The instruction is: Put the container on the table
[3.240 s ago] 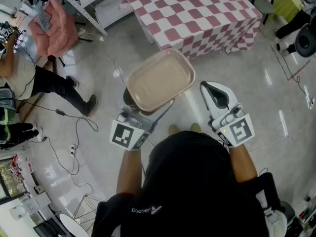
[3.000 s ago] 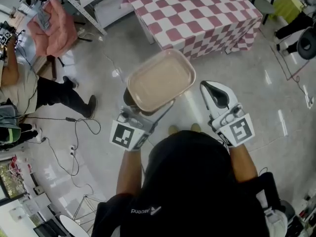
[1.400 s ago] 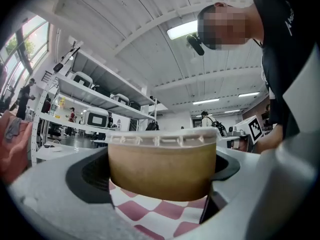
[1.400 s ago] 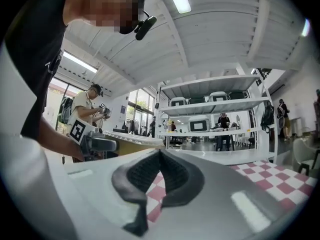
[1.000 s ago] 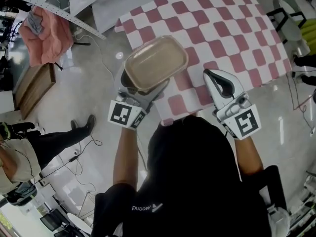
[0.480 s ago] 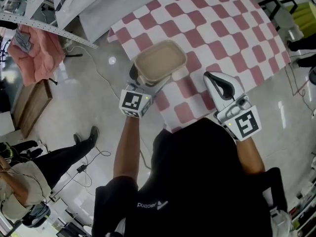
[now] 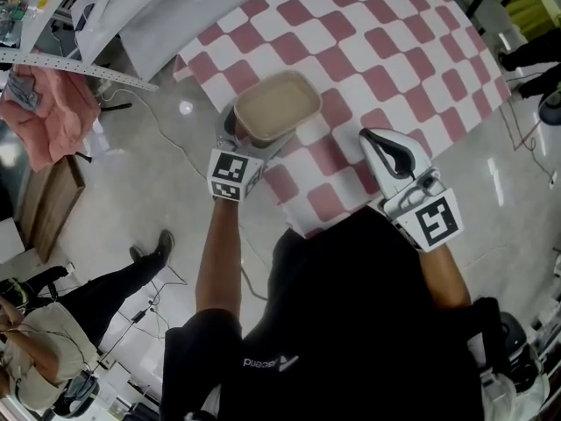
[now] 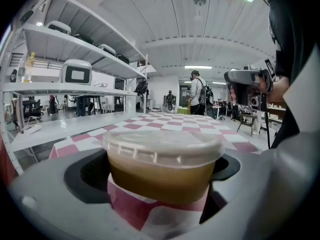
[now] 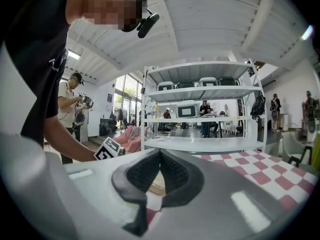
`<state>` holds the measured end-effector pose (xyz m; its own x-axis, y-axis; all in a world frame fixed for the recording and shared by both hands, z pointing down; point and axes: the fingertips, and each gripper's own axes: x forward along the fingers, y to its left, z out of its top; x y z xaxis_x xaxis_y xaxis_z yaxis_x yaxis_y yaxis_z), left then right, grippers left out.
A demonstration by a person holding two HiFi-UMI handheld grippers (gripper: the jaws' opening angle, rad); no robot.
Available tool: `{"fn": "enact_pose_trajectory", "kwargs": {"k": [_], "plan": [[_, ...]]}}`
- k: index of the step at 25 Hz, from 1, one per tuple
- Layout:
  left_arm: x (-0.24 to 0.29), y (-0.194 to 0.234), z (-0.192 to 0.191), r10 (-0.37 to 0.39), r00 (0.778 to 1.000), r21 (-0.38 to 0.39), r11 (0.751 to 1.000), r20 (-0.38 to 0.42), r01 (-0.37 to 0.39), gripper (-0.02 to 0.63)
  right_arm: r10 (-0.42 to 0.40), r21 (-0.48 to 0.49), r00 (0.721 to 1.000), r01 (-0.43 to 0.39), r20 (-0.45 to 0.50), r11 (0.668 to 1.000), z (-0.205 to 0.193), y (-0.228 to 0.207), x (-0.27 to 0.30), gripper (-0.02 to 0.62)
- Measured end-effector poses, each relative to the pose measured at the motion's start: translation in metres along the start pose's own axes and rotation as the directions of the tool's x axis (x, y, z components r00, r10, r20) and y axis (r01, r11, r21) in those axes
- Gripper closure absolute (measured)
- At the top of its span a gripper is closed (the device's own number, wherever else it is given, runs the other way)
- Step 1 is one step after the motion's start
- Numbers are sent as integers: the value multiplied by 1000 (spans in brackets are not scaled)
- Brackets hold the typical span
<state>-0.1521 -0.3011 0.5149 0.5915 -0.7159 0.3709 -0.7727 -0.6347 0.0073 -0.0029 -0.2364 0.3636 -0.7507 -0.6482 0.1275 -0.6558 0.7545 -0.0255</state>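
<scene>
- The jaws of the left gripper are covered in the head view by the container held over them.
- Whether the container's base is touching the tabletop cannot be told. Its underside is masked in the left gripper view by the gripper's own body.
- The contents are veiled by the cloudy lid; only a brownish fill can be made out.
- The tabletop is cut off by the head view's top edge, and its near edge is hidden by the person's head.
- A bystander is cropped at the lower left edge.
</scene>
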Motion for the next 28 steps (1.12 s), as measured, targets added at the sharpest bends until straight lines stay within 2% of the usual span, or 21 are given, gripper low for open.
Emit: {"fn": "enact_pose_trajectory", "kwargs": {"k": [5,9,14,24,26,28], "plan": [[1,0,-21,-16,995,2,1000,-98,17,47,0,7,1000,0,-15,1000,-6,-2,1,592],[-3,-2,-42,-41,982,5,999,-185,43,46,6,6,1000,-6,-23,1000,-7,-1,1,592],[-10,3,-56,-22,975,-15,1000,-221,19,41,14,3,999,-13,-29,1000,-9,0,2,592],[-42,6,-55,43,978,-68,996,-204,-58,43,54,2,998,-54,-17,999,-7,13,2,592],[-56,4,-44,74,986,-71,994,-153,-85,44,67,1,998,-67,-6,998,-5,18,2,592],[-73,-2,-20,107,993,-82,990,-58,-112,48,81,1,997,-81,8,997,-3,23,1,592]]}}
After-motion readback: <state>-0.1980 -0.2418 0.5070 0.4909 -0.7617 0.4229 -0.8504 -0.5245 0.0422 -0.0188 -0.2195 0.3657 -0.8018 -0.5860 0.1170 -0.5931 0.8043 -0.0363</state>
